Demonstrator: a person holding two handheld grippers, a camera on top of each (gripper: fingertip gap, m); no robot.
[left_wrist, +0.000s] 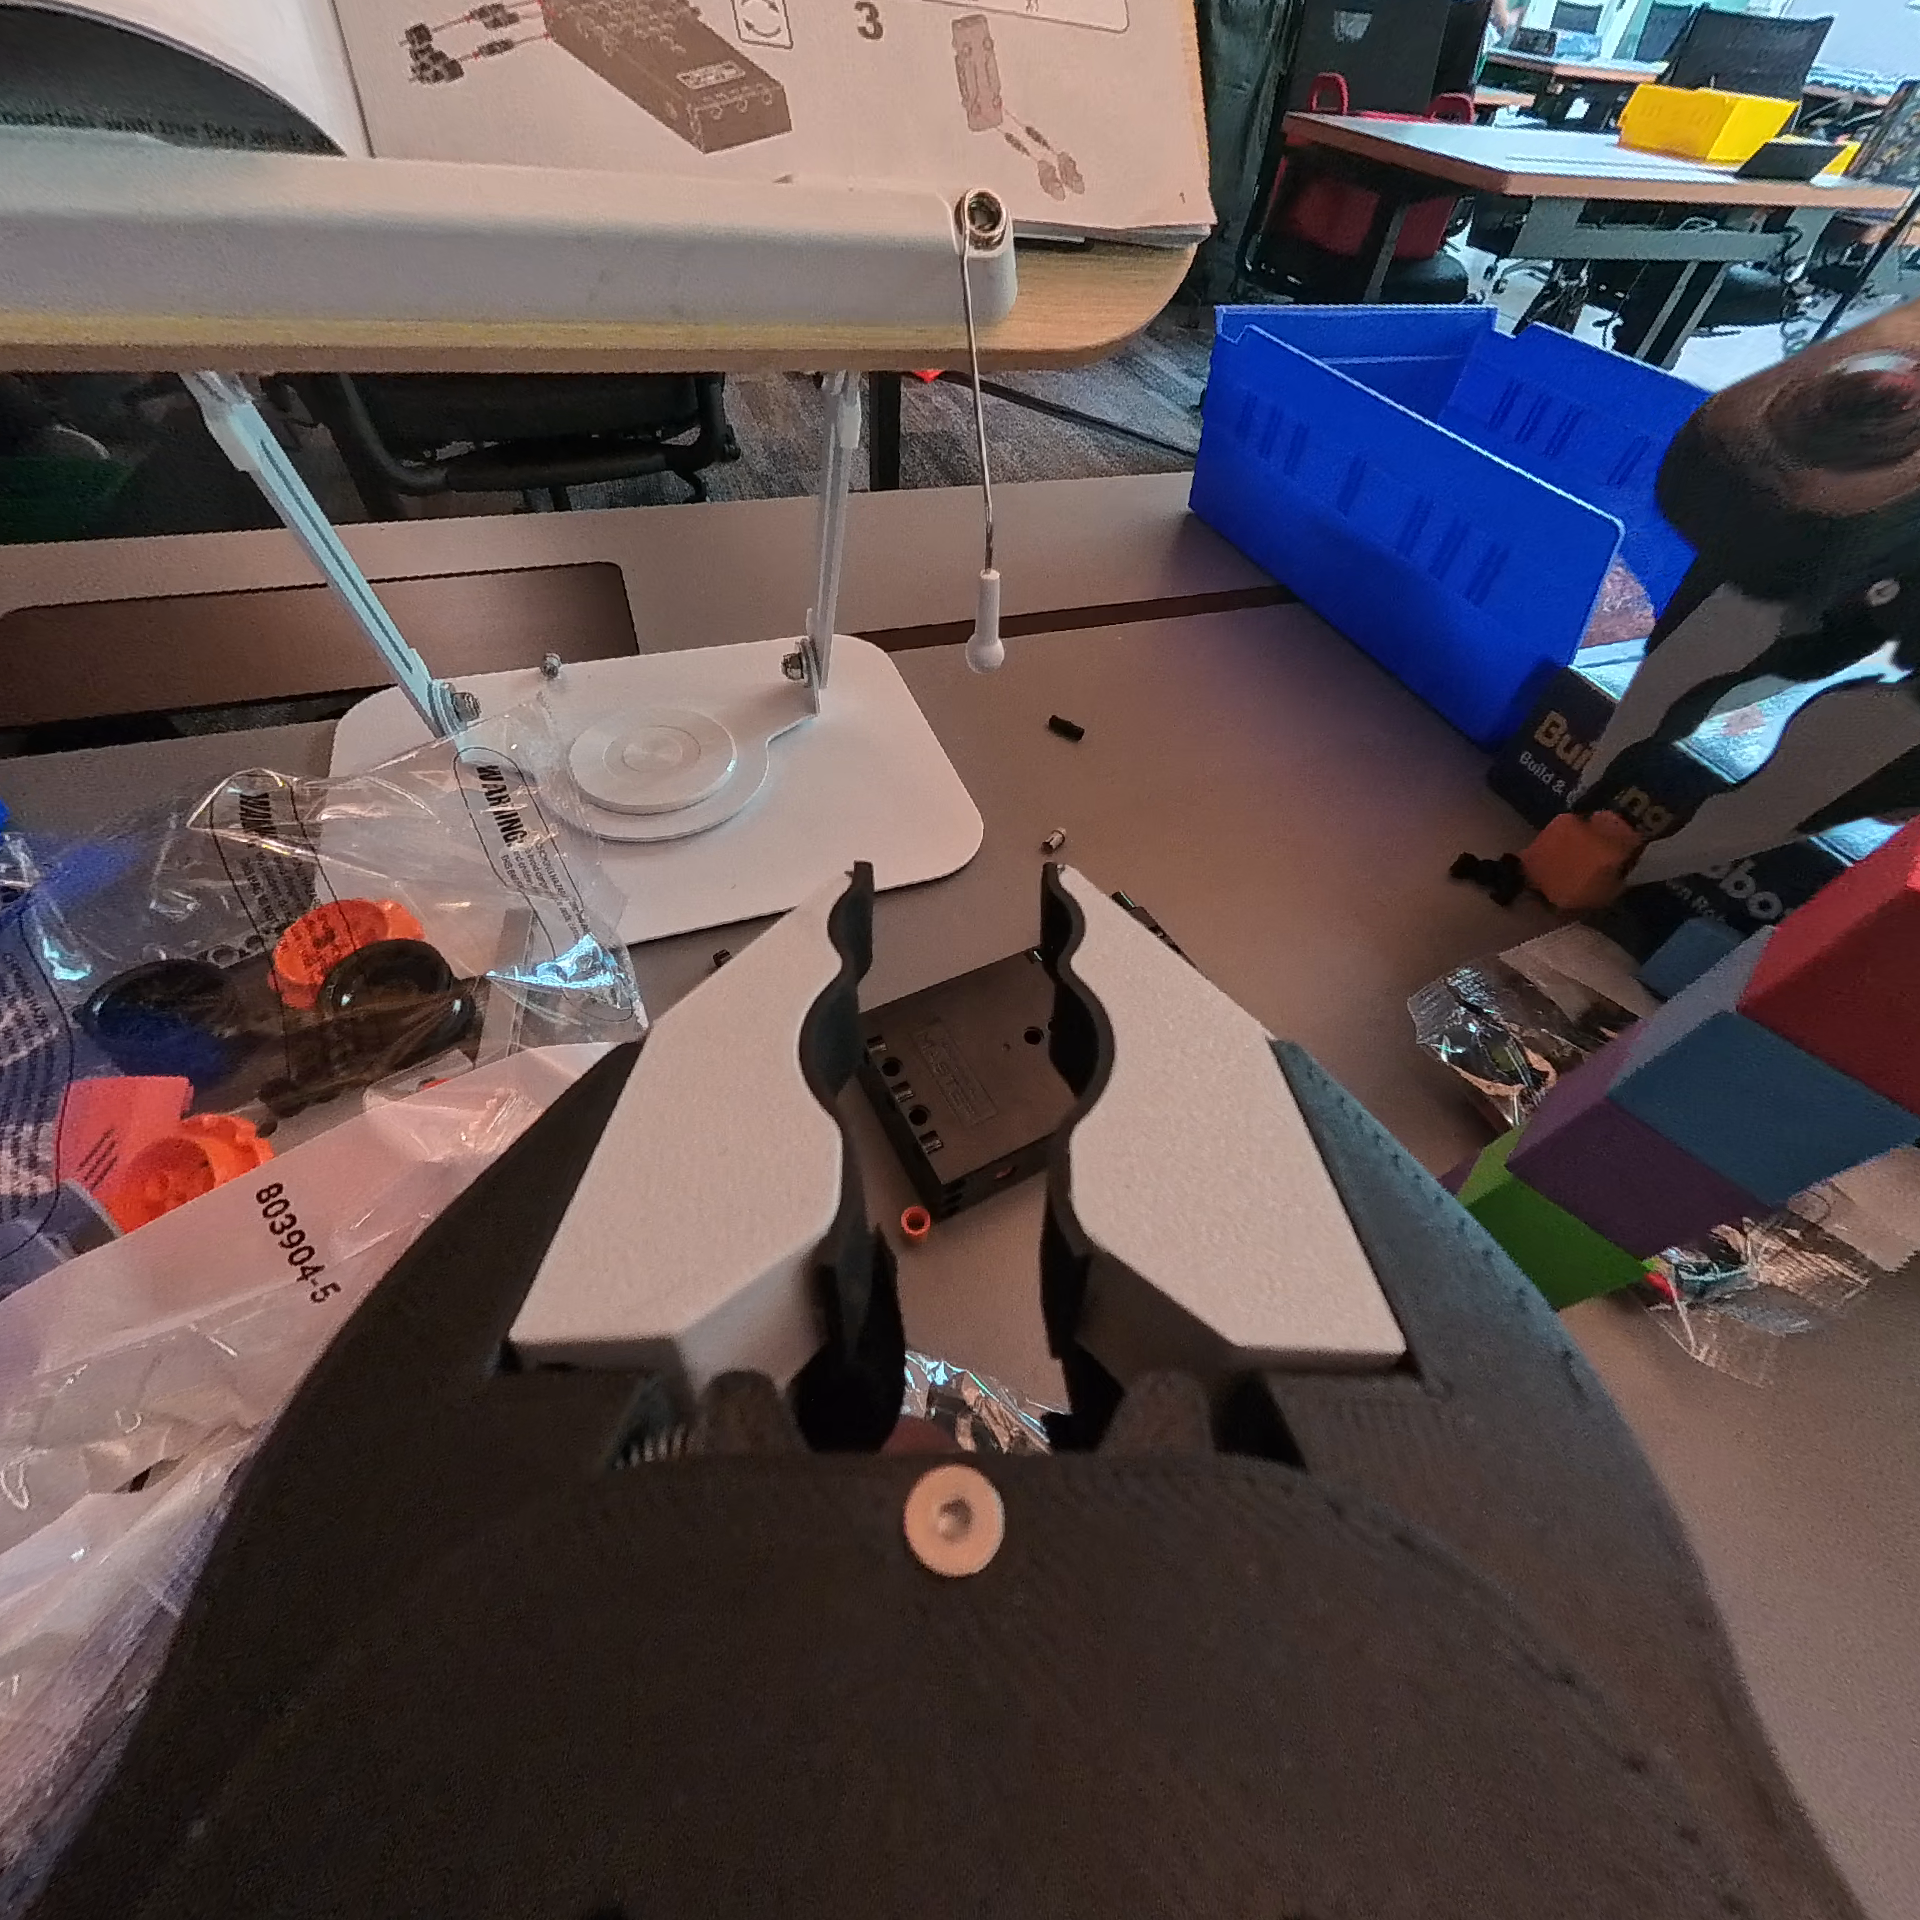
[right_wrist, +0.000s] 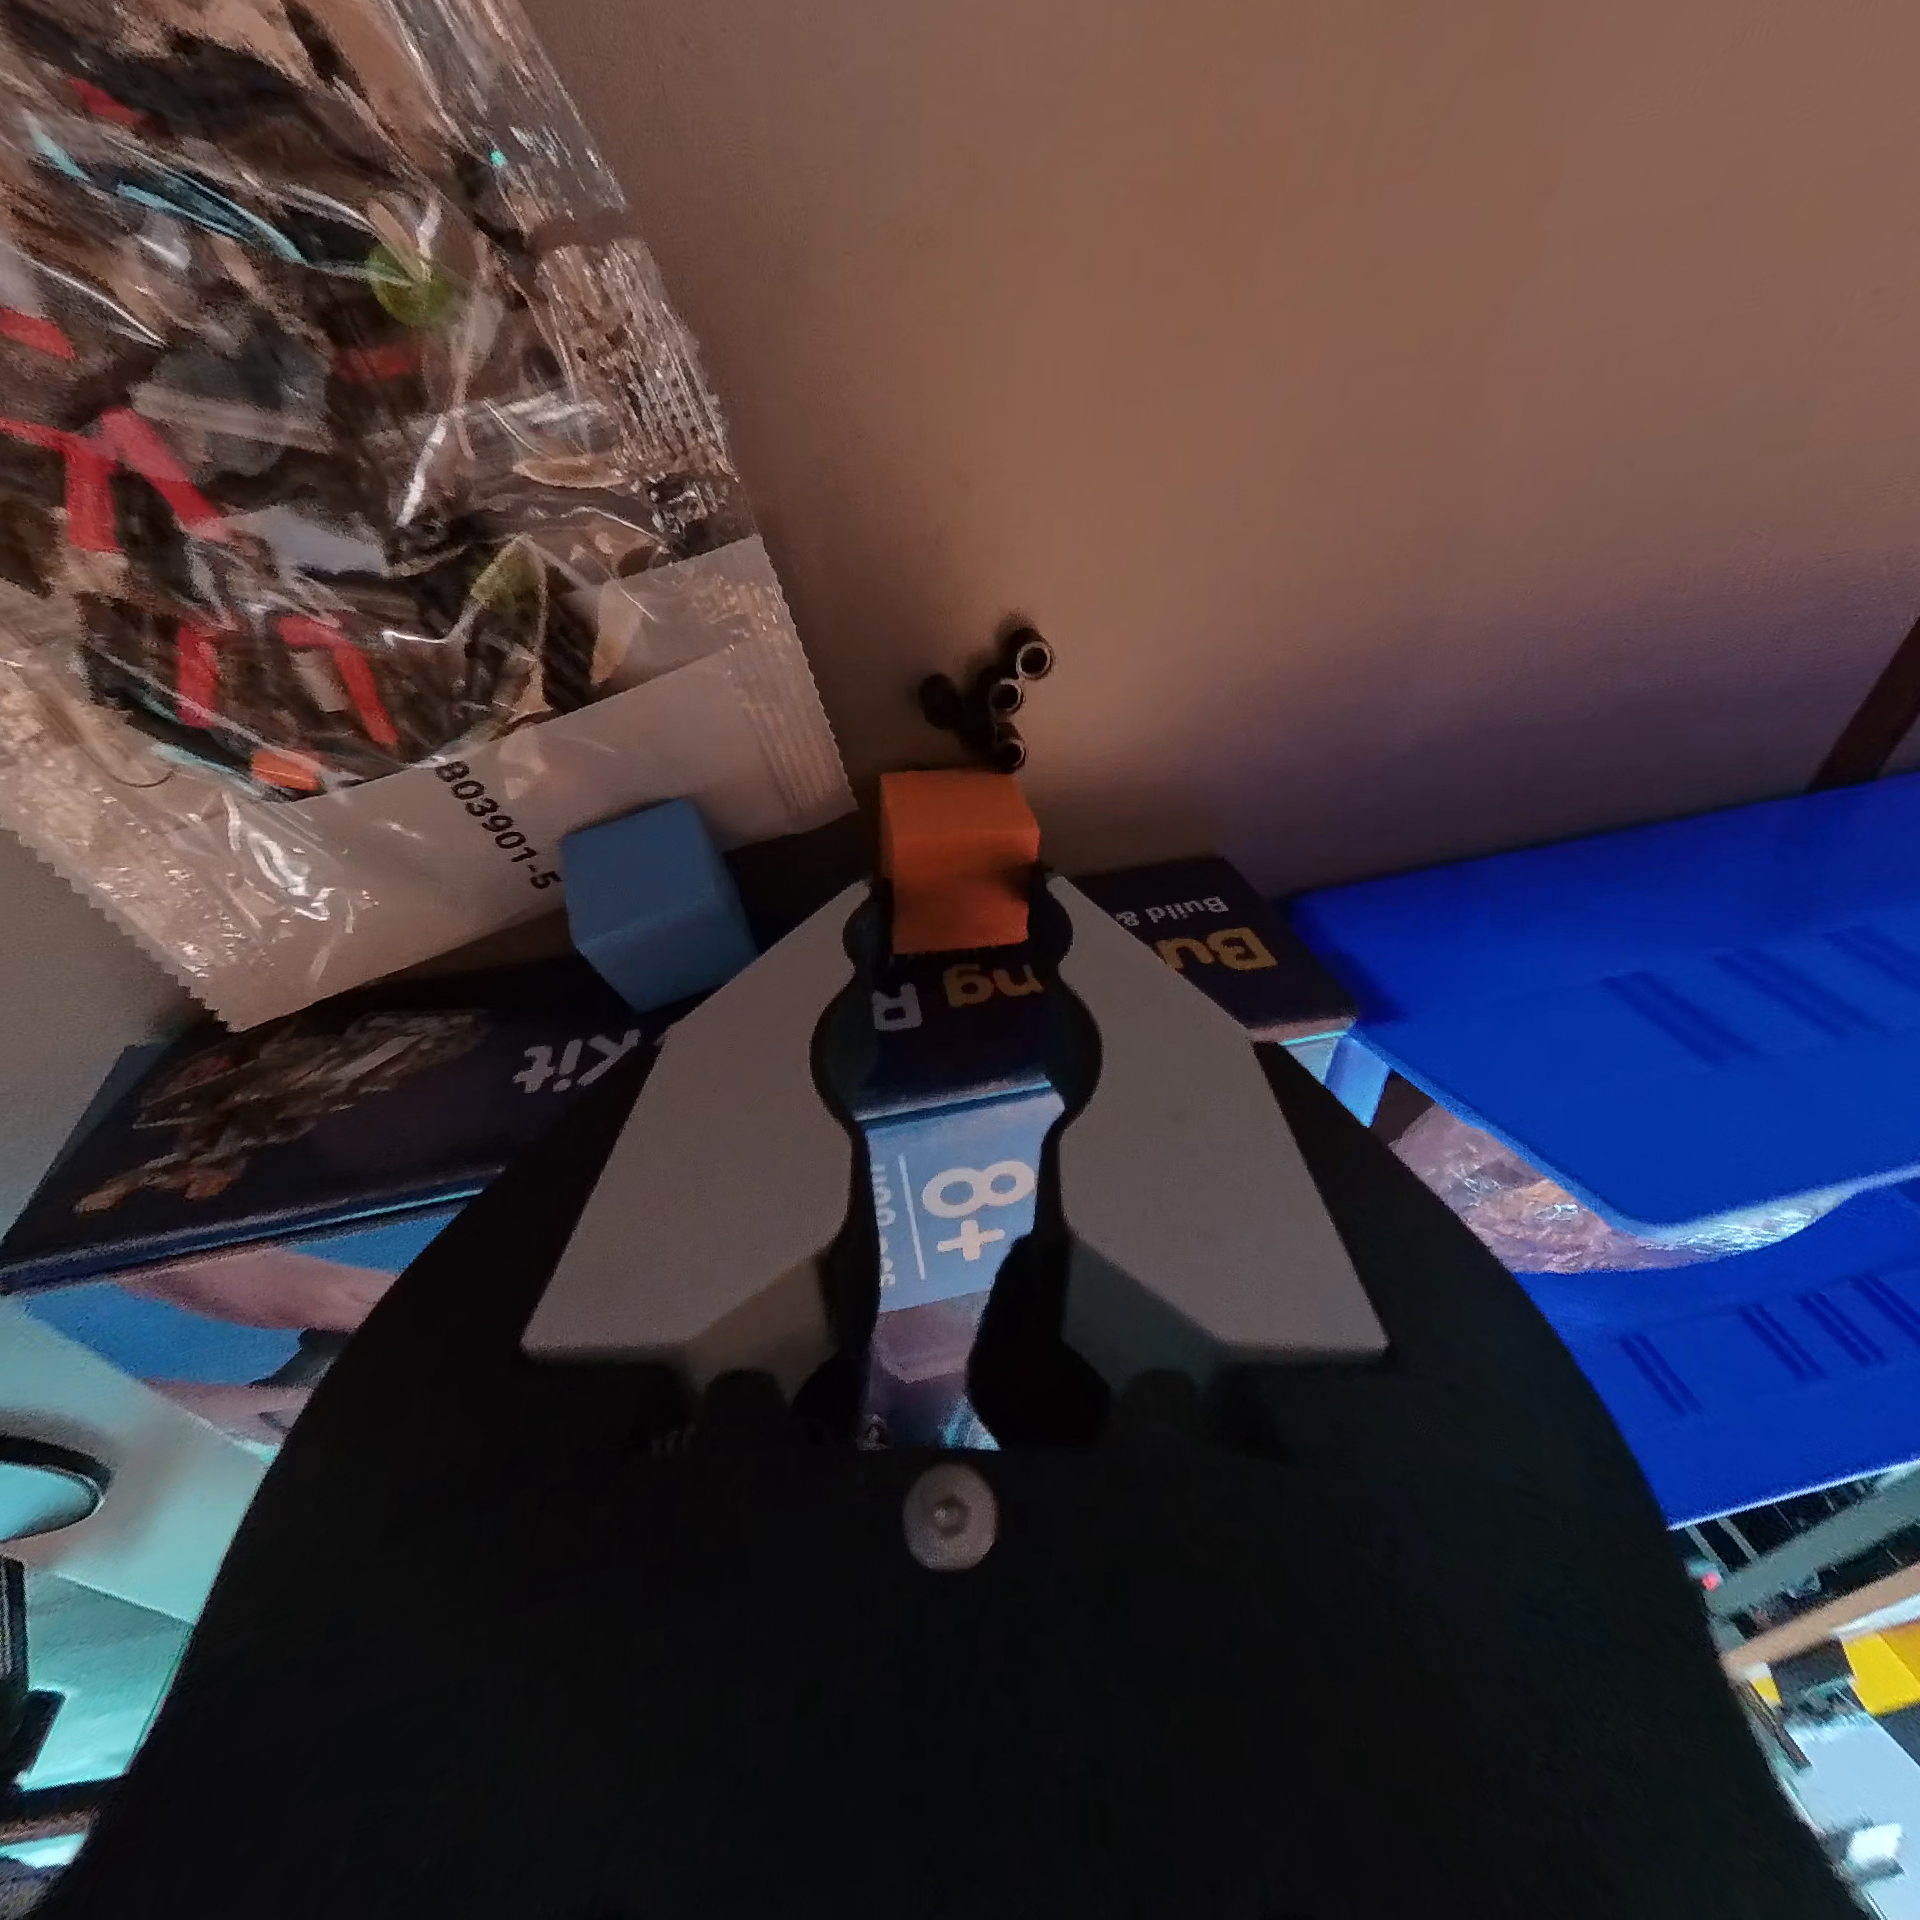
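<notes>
My left gripper (left_wrist: 956, 883) is open and empty. Between its fingers in this view lies a flat black box-shaped module (left_wrist: 966, 1081) with holes in its top, flat on the grey table (left_wrist: 1195, 727). A tiny orange peg (left_wrist: 914, 1221) lies just in front of the module. My right gripper (right_wrist: 954, 894) is shut on a small orange cube (right_wrist: 951, 868), held at the edge of a dark blue kit box (right_wrist: 343, 1081). It also shows at the right of the left wrist view (left_wrist: 1590, 862), with the cube (left_wrist: 1574, 857) at its tips. Small black pegs (right_wrist: 1003, 696) lie just beyond the cube.
A white book stand (left_wrist: 727, 810) holds an open instruction booklet (left_wrist: 779, 94) at the back. Clear bags of parts (left_wrist: 312, 966) lie left, a blue bin (left_wrist: 1403, 520) back right, stacked coloured blocks (left_wrist: 1766, 1091) right. A light blue cube (right_wrist: 655, 914) and a parts bag (right_wrist: 312, 416) sit by the box. My right fingertips sit around 30 cm from my left ones. The tiny orange peg (left_wrist: 914, 1221) is about 10 cm from my left fingertips and 30 cm from my right.
</notes>
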